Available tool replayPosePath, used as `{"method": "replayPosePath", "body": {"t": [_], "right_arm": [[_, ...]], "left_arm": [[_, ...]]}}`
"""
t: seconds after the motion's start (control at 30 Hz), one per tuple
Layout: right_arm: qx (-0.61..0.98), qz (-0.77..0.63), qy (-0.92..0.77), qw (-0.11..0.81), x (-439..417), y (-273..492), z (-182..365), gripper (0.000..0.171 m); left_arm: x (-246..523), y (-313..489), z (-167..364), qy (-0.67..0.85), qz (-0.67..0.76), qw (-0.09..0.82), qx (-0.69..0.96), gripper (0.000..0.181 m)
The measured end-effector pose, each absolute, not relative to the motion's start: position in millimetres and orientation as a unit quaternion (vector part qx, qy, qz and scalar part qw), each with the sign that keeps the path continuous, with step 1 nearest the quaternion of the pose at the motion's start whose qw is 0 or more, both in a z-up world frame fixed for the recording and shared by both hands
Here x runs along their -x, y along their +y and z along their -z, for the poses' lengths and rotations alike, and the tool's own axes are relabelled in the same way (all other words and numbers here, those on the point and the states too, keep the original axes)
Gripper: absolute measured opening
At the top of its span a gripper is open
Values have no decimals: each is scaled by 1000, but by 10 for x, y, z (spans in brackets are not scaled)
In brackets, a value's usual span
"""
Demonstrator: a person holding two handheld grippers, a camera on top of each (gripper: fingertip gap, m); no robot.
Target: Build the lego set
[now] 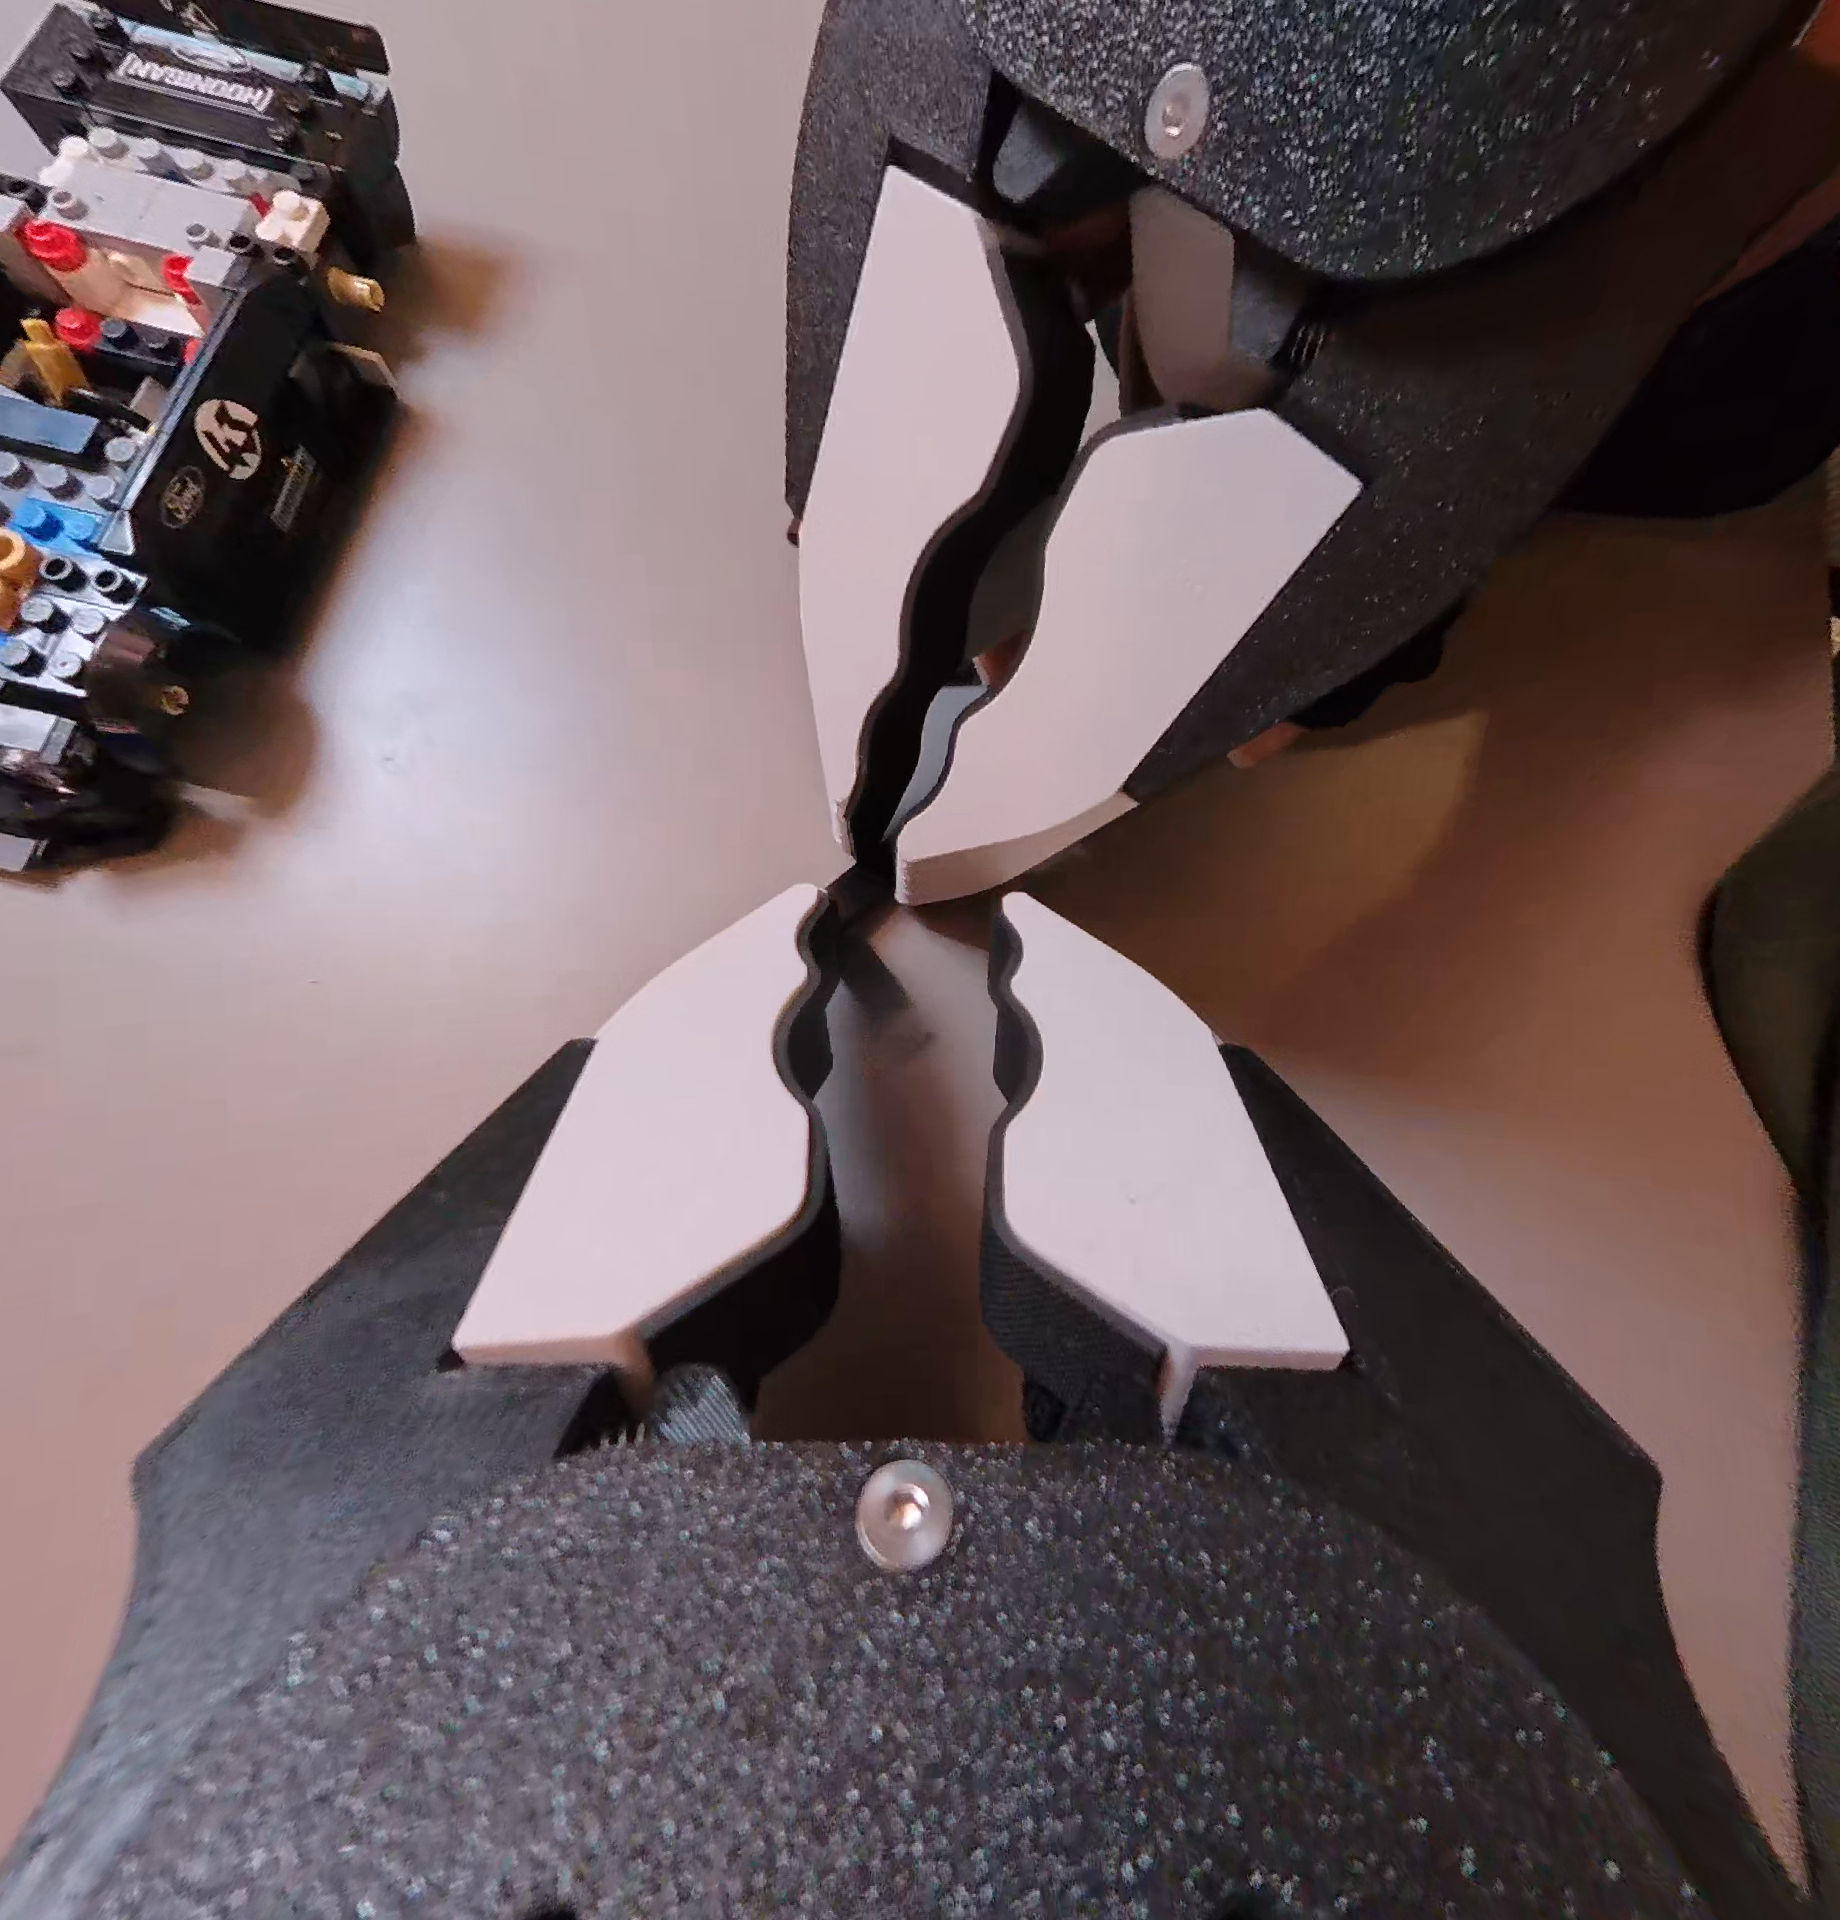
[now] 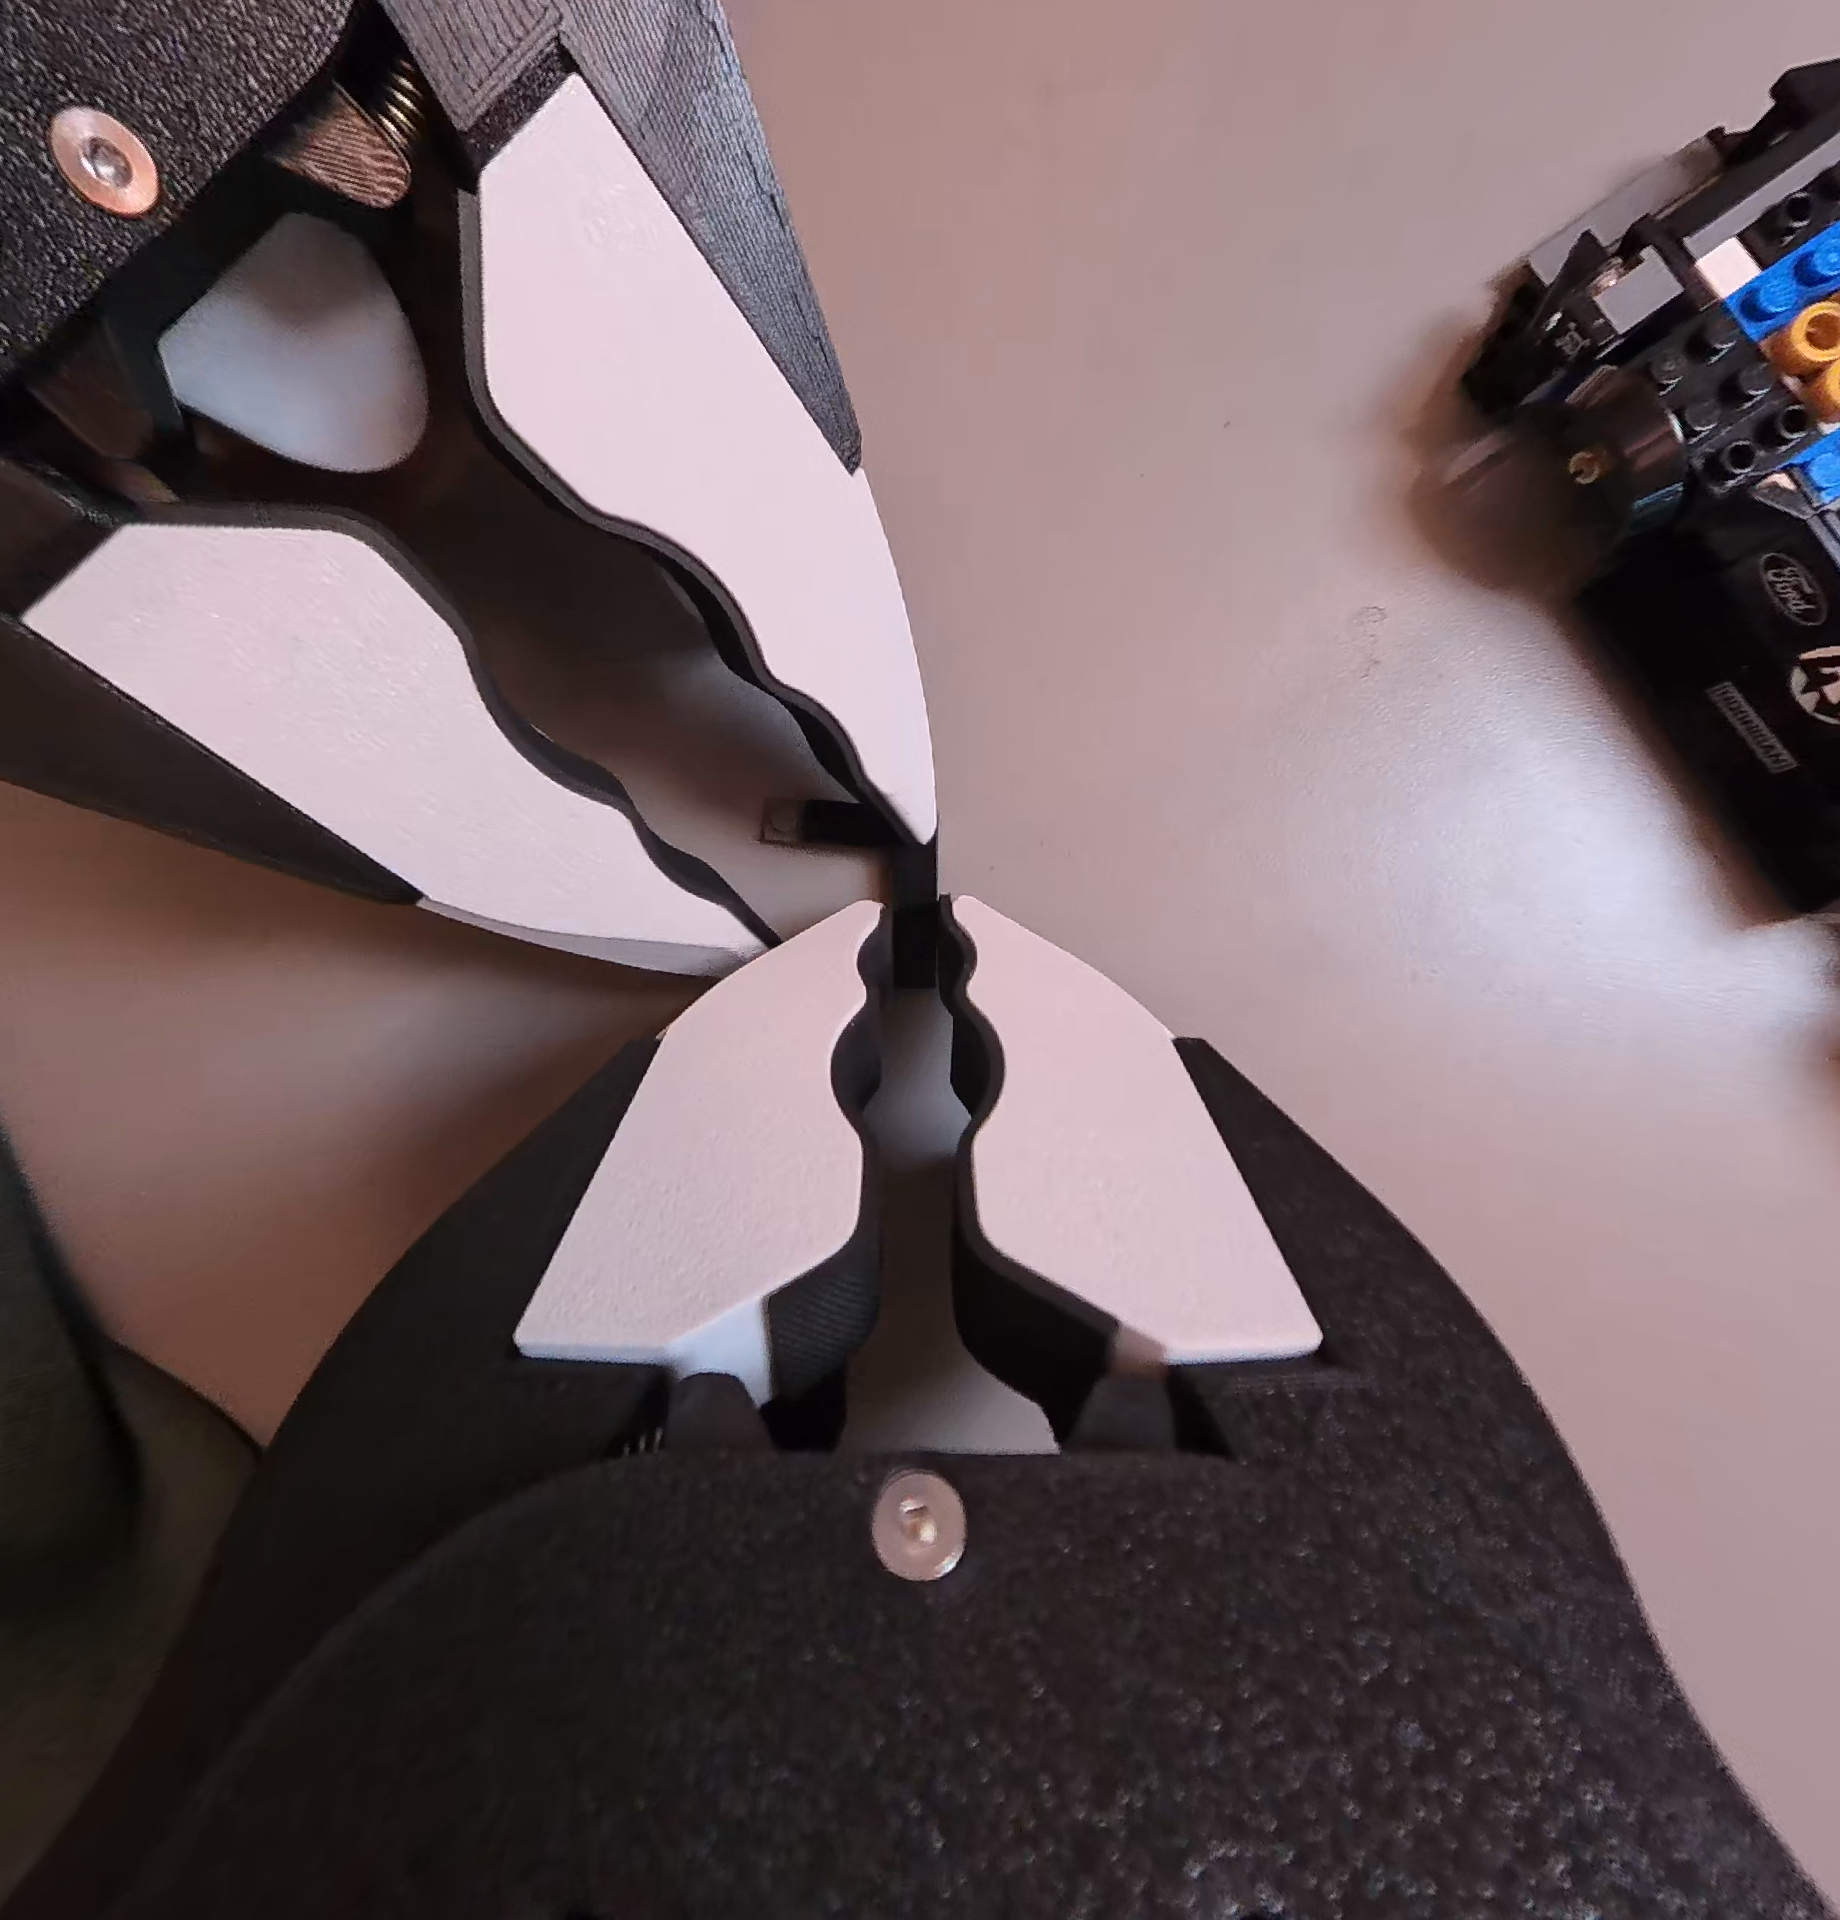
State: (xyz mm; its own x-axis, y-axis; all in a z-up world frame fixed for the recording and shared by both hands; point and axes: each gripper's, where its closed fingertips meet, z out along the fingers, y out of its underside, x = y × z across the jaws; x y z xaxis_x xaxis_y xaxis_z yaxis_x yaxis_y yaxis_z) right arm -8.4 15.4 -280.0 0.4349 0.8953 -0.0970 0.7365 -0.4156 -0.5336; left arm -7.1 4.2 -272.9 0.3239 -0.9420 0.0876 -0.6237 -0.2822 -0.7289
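Observation:
A small black lego piece (image 2: 916,945) is pinched between the tips of my right gripper (image 2: 916,909). Part of it sticks out sideways (image 2: 822,821), with a stud at its end. My left gripper (image 1: 916,904) meets the right gripper (image 1: 874,857) tip to tip above the table. Its jaws stand apart around the black piece (image 1: 874,971), which lies close to its left finger (image 1: 708,1122). In the right wrist view the left gripper (image 2: 848,883) comes in from the upper left. A half-built black lego car (image 1: 116,416) stands on the table to the left.
The car also shows at the right edge of the right wrist view (image 2: 1726,520), with blue, grey and gold bricks on top. The beige table (image 1: 480,935) lies under both grippers. A person's dark green clothing (image 1: 1809,1143) is at the table's near side.

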Motion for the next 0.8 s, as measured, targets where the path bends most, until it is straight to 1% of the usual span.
{"method": "replayPosePath", "body": {"t": [0.17,0.47,0.67,0.73,0.8], "right_arm": [[817,-185,-503,210,109,158,2795,8],[812,-177,-517,206,142,156,2793,8],[809,-180,-519,207,141,155,2794,8],[809,-184,-518,209,136,155,2789,8],[807,-185,-517,217,105,169,2756,9]], "left_arm": [[101,64,2739,520,251,307,756,23],[164,96,2773,519,224,317,761,10],[167,99,2771,517,229,314,763,9],[154,78,2762,522,237,311,758,16],[200,93,2780,524,232,303,761,39]]}}
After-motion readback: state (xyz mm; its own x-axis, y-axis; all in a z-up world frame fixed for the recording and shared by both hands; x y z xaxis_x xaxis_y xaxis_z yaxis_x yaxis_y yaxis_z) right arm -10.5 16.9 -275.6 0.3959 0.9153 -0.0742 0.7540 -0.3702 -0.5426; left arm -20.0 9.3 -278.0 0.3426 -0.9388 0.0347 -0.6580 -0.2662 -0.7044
